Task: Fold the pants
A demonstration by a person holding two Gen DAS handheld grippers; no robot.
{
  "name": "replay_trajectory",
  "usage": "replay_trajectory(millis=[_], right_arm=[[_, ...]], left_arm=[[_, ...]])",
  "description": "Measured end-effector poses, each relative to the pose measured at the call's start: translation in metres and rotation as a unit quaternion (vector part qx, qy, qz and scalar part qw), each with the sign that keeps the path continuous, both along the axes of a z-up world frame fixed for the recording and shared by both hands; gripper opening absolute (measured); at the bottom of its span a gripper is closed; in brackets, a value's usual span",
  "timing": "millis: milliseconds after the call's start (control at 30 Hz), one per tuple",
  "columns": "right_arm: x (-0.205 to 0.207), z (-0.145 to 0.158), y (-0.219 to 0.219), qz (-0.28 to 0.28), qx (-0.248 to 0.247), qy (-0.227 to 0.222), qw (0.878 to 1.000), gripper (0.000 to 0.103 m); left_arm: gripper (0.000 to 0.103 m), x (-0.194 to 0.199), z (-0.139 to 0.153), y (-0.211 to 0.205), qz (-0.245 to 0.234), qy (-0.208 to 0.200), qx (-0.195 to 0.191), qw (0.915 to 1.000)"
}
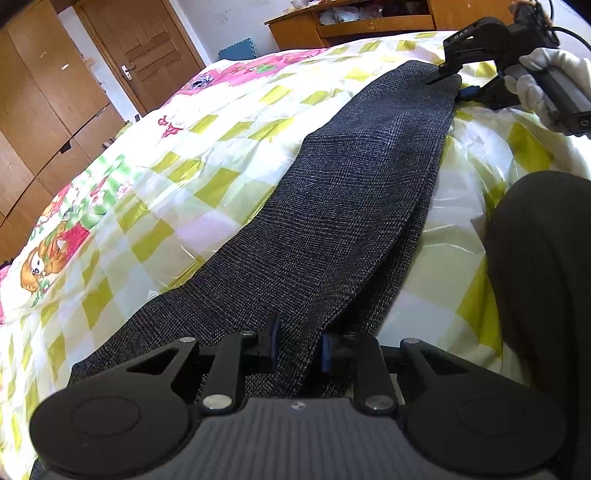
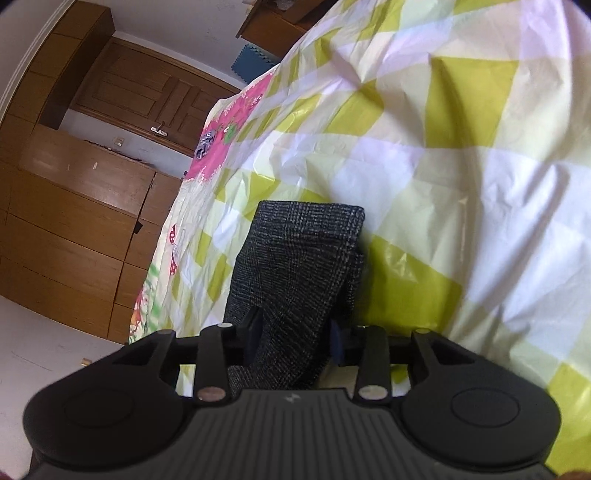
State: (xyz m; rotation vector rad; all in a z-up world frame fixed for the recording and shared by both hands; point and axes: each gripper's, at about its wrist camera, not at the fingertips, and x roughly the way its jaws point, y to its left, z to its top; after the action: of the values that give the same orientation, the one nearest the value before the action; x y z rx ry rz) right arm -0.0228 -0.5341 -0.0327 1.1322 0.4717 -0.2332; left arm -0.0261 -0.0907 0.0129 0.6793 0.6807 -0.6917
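Observation:
Dark grey checked pants (image 1: 351, 203) lie lengthwise, folded leg on leg, on the bed's checked sheet (image 1: 184, 166). My left gripper (image 1: 299, 339) is shut on the near end, its blue pads pinching a ridge of cloth. At the far end my right gripper (image 1: 452, 86), held by a white-gloved hand (image 1: 535, 70), stands with its fingers apart around the pants' edge. In the right wrist view that end of the pants (image 2: 295, 258) lies loosely between the right gripper's (image 2: 295, 338) pads, which stand open and do not press on it.
The yellow-green and white sheet (image 2: 443, 184) has a pink cartoon panel (image 1: 240, 74) further off. A person's dark-clothed body (image 1: 546, 277) is close on the right. Wooden wardrobes (image 1: 44, 110), a door (image 1: 147, 55) and a desk (image 1: 351, 22) stand beyond the bed.

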Motion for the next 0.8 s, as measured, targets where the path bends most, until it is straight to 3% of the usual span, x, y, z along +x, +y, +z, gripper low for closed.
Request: replay_trajectory(millis=[200, 267, 300, 400, 467, 567, 633, 733, 800], right_arm=[[0.01, -0.007, 0.003, 0.006, 0.002, -0.024, 1.0, 0.037], [0.018, -0.013, 0.004, 0.006, 0.025, -0.033, 0.999, 0.026], [0.023, -0.016, 0.003, 0.007, 0.043, -0.027, 0.999, 0.009], [0.019, 0.006, 0.0, 0.011, 0.053, -0.068, 0.996, 0.007], [0.004, 0.042, 0.0, 0.014, 0.025, -0.115, 0.993, 0.007], [-0.03, 0.087, 0.009, 0.011, -0.077, -0.149, 0.986, 0.003], [-0.031, 0.074, 0.006, 0.02, -0.079, -0.096, 0.992, 0.004], [-0.024, 0.027, -0.002, 0.027, -0.038, 0.006, 0.999, 0.011], [-0.032, 0.011, -0.001, 0.01, -0.011, 0.011, 1.0, 0.011]], left_arm=[[0.037, 0.0, -0.001, 0.0, -0.002, -0.001, -0.002, 1.0], [0.037, 0.001, -0.002, -0.001, -0.002, 0.001, 0.0, 1.0], [0.037, 0.002, -0.001, -0.002, 0.001, 0.002, -0.001, 1.0], [0.037, 0.005, -0.001, -0.002, 0.007, 0.007, -0.005, 0.9999], [0.037, 0.004, 0.002, -0.003, 0.006, 0.005, -0.004, 1.0], [0.037, -0.002, 0.013, -0.005, -0.004, -0.011, -0.017, 0.9998], [0.039, -0.005, 0.014, -0.008, -0.013, -0.008, -0.02, 0.9997], [0.038, -0.01, -0.004, -0.015, -0.022, -0.003, -0.007, 0.9997], [0.038, -0.014, -0.006, -0.015, -0.027, -0.015, -0.002, 0.9995]])
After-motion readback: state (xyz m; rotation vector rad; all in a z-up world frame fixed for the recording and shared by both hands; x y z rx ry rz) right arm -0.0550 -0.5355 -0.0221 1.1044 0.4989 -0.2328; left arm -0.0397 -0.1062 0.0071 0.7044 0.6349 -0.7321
